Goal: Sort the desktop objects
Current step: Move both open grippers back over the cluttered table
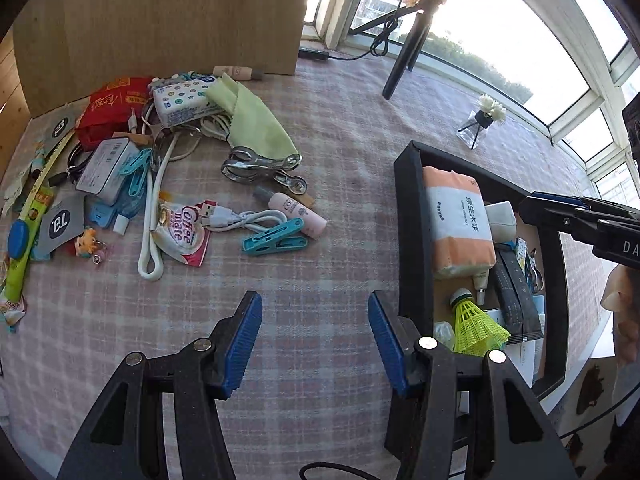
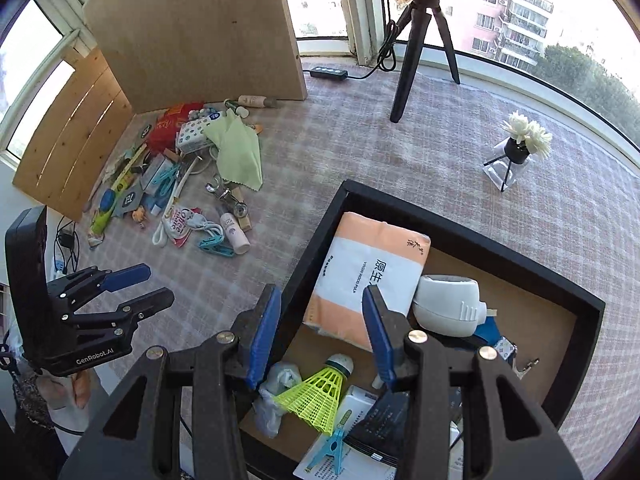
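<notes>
Hovering over the plaid-cloth counter (image 1: 320, 140), your left claw (image 1: 314, 344) has its jaws well apart w/ nothing between them. Your right claw (image 2: 320, 336) hangs over the black tray (image 2: 520, 264), jaws likewise spread and empty. Inside the tray: an orange tissue pack (image 2: 372, 272), a yellow shuttlecock (image 2: 316, 396), a white rounded gadget (image 2: 448, 304) and a blue clothespin (image 2: 334, 448) atop papers. Unsorted stuff sits in a heap near the wooden board (image 1: 168, 16), well apart from the tray: green cloth (image 1: 256, 120), metal clip (image 1: 260, 164), teal clothespin (image 1: 274, 238), pink tube (image 1: 298, 214), Coffee-mate sachet (image 1: 182, 232), white USB cable (image 1: 244, 218).
</notes>
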Available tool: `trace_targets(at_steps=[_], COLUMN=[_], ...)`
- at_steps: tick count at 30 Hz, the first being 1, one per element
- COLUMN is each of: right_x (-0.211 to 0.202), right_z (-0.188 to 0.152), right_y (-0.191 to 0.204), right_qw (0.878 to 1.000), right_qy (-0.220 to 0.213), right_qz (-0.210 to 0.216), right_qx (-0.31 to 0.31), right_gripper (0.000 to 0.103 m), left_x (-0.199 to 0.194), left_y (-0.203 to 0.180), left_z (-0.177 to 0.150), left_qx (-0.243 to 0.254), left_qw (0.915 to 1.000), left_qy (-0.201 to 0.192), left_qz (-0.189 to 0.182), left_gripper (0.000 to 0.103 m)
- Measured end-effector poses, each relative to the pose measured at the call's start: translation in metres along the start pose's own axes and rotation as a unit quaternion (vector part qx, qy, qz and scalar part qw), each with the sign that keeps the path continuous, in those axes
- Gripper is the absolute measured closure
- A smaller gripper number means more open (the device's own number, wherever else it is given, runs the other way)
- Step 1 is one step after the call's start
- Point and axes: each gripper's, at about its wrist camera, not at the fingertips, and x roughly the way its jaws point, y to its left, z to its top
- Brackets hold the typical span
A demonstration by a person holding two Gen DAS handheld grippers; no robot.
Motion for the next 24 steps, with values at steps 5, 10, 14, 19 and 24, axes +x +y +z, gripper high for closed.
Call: trace_targets(at_steps=[5,10,14,19,24], right_x=[0.016,0.035,0.057,0.099,0.143], right_z=[0.027,0.058,0.084,0.112,0.133], right_y=[0.04,0.083,0.116,0.154,0.185], right_qw=[0.999,0.996,0.991,0.982,0.977], right_qy=[0.003,0.004,0.019,0.046,0.08], right_qz=[0.041,0.084,0.135,0.181,0.193], right_qx=[-0.015,-0.019,0.0,0.027,0.044], right_gripper=[0.061,0.062,0.074,0.081,0.084], left_x=[-0.005,-0.016,-0.017,-0.005,0.017], left_y=[0.058,0.125,0.175,0.211,0.229], left_z=[0.009,0.028,0.047,0.073,0.089], left_qx=[-0.035,-0.074,-0.108,-0.123,-0.129], left_qw=[0.9992,0.9966,0.9932,0.9917,0.9914], left_qy=[-0.011,-0.03,-0.038,-0.035,-0.023], left_qz=[0.015,0.022,0.021,0.011,-0.002], left_gripper=[0.051,0.051,0.052,0.059,0.066])
